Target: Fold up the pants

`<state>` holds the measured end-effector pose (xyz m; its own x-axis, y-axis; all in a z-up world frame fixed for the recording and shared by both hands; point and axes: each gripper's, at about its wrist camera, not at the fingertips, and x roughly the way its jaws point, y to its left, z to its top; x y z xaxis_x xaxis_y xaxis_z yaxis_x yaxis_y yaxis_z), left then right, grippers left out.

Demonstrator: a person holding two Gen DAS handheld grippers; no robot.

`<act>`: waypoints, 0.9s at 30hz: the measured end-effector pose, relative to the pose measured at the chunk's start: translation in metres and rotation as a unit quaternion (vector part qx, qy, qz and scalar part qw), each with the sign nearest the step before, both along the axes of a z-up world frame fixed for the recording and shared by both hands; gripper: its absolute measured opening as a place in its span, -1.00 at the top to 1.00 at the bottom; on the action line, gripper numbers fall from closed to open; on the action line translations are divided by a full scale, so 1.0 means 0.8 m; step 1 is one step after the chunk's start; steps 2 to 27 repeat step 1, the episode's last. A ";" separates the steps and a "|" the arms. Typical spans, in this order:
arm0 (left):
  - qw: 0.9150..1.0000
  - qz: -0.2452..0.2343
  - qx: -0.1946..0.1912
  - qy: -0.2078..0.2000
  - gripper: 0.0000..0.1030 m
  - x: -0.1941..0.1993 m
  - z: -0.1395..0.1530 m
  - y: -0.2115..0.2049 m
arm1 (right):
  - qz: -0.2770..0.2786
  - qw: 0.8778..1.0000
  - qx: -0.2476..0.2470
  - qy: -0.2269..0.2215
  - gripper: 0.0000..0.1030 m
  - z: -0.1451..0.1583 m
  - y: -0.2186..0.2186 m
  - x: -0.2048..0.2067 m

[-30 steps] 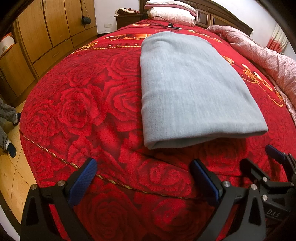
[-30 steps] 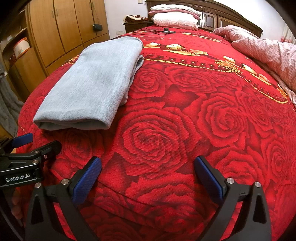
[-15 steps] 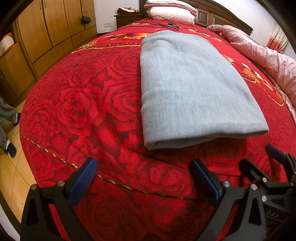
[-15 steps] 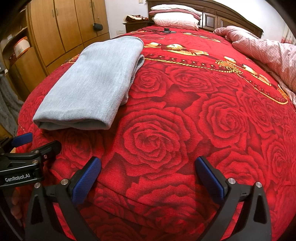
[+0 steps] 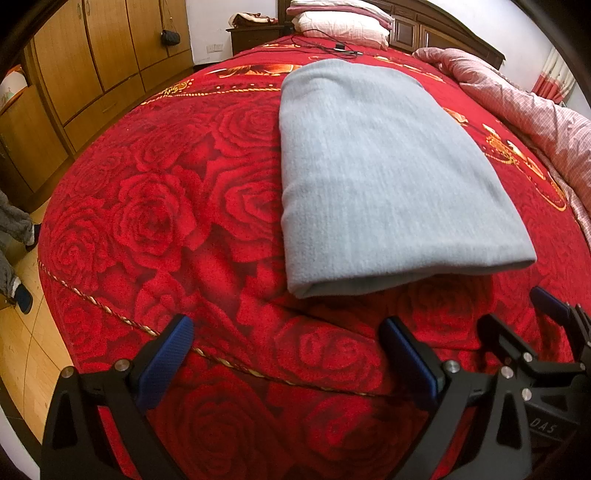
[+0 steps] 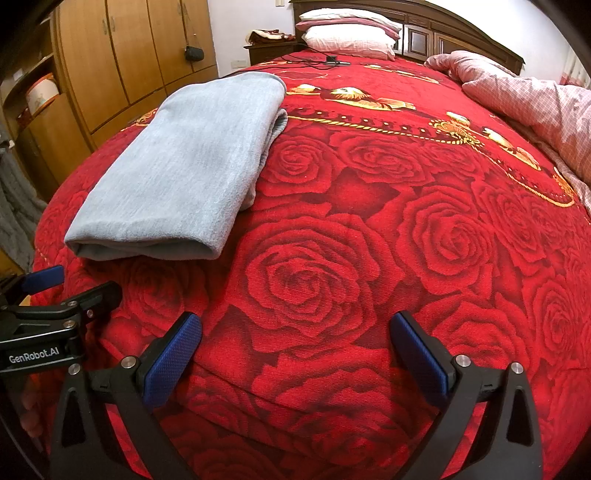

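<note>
Light grey pants (image 5: 376, 177) lie folded into a neat oblong on the red rose bedspread (image 5: 155, 206), the rounded fold edge facing me. My left gripper (image 5: 288, 339) hovers open just short of that near edge, nothing between its blue pads. In the right wrist view the same pants (image 6: 188, 166) lie to the upper left, and my right gripper (image 6: 295, 339) stands open over bare bedspread (image 6: 369, 236), to the right of the pants. The left gripper (image 6: 64, 286) shows at the left edge there; the right gripper (image 5: 521, 314) shows at the lower right of the left wrist view.
A pink checked quilt (image 6: 535, 107) is bunched along the bed's right side. Pillows (image 6: 351, 33) and a black cable (image 6: 332, 59) lie near the dark headboard. Wooden wardrobes (image 5: 92, 62) line the left wall. The bed's near edge drops to a wooden floor (image 5: 22, 350).
None of the cloth has moved. Both grippers stay open and almost still, with only a slight drift of view.
</note>
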<state>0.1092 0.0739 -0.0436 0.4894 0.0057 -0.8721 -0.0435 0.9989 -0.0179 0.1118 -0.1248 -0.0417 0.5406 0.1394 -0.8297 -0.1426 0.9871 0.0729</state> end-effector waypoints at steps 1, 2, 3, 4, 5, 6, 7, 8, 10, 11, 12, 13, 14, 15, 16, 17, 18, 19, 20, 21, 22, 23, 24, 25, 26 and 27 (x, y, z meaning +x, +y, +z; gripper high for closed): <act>1.000 0.000 0.000 0.000 -0.99 0.000 0.000 0.000 | 0.000 1.000 0.000 0.000 -1.00 0.000 0.001 0.000; 1.000 0.000 0.000 0.000 -0.99 0.000 0.000 0.000 | 0.000 1.000 0.000 0.000 -1.00 0.000 0.001 0.000; 1.000 0.000 0.000 0.000 -0.99 0.000 0.000 0.000 | 0.000 1.000 0.000 0.000 -1.00 0.000 0.001 0.000; 1.000 0.000 0.000 0.000 -0.99 0.000 0.000 0.000 | 0.000 1.000 0.000 0.000 -1.00 0.000 0.001 0.000; 1.000 0.000 0.000 0.000 -0.99 0.000 0.000 0.000 | 0.000 1.000 0.000 0.000 -1.00 0.000 0.001 0.000; 1.000 0.000 0.000 0.000 -0.99 0.000 0.000 0.000 | 0.000 1.000 0.000 0.000 -1.00 0.000 0.001 0.000; 1.000 0.000 0.000 0.000 -0.99 0.000 0.000 0.000 | 0.000 1.000 0.000 0.000 -1.00 0.000 0.001 0.000; 1.000 0.000 0.000 0.000 -0.99 0.000 0.000 0.000 | 0.000 1.000 0.000 0.000 -1.00 0.000 0.001 0.000; 1.000 0.000 0.000 0.000 -0.99 0.000 0.000 0.000 | 0.000 1.000 0.000 0.000 -1.00 0.000 0.001 0.000; 1.000 0.000 0.000 0.000 -0.99 0.000 0.000 0.000 | 0.000 1.000 0.000 0.000 -1.00 0.000 0.001 0.000; 1.000 0.000 0.000 0.000 -0.99 0.000 0.000 0.000 | 0.000 1.000 0.000 0.000 -1.00 0.000 0.001 0.000; 1.000 0.000 0.000 0.000 -0.99 0.000 0.000 0.000 | 0.000 1.000 0.000 0.000 -1.00 0.000 0.001 0.000; 1.000 0.000 0.000 0.000 -0.99 0.000 0.000 0.000 | 0.000 1.000 0.000 0.000 -1.00 0.000 0.001 0.000; 1.000 0.000 0.000 0.000 -0.99 0.000 0.000 0.000 | 0.000 1.000 0.000 0.000 -1.00 0.000 0.001 0.000; 1.000 0.000 0.000 0.000 -0.99 0.000 0.000 0.000 | 0.000 1.000 0.000 0.000 -1.00 0.000 0.001 0.000; 1.000 0.000 0.000 0.000 -0.99 0.000 0.000 0.000 | 0.000 1.000 0.000 0.000 -1.00 0.000 0.001 0.000; 1.000 0.000 0.000 0.000 -0.99 0.000 0.000 0.000 | 0.000 1.000 0.000 0.000 -1.00 0.000 0.001 0.000; 1.000 0.000 0.000 0.000 -0.99 0.000 0.000 0.000 | 0.000 1.000 0.000 0.000 -1.00 0.000 0.001 0.000; 1.000 0.000 0.000 0.000 -0.99 0.000 0.000 0.000 | 0.000 1.000 0.000 0.000 -1.00 0.000 0.001 0.000; 1.000 0.000 0.000 0.000 -0.99 0.000 0.000 0.000 | 0.000 1.000 0.000 0.000 -1.00 0.000 0.001 0.000; 1.000 0.000 0.000 0.000 -0.99 0.000 0.000 0.000 | 0.000 1.000 0.000 0.000 -1.00 0.000 0.001 0.000; 1.000 0.000 0.000 0.000 -0.99 0.000 0.000 0.000 | 0.000 1.000 0.000 0.000 -1.00 0.000 0.001 0.000; 1.000 0.000 0.000 0.000 -0.99 0.000 0.000 0.000 | 0.000 1.000 0.000 0.000 -1.00 0.000 0.001 0.000; 1.000 0.000 0.000 0.000 -0.99 0.000 0.000 0.000 | 0.000 1.000 0.000 0.000 -1.00 0.000 0.001 0.000; 1.000 0.000 0.000 0.000 -0.99 0.000 0.000 0.000 | 0.000 1.000 0.000 0.000 -1.00 0.000 0.001 0.000; 1.000 0.000 0.000 0.000 -0.99 0.000 0.000 0.000 | 0.000 1.000 0.000 0.000 -1.00 0.000 0.001 0.000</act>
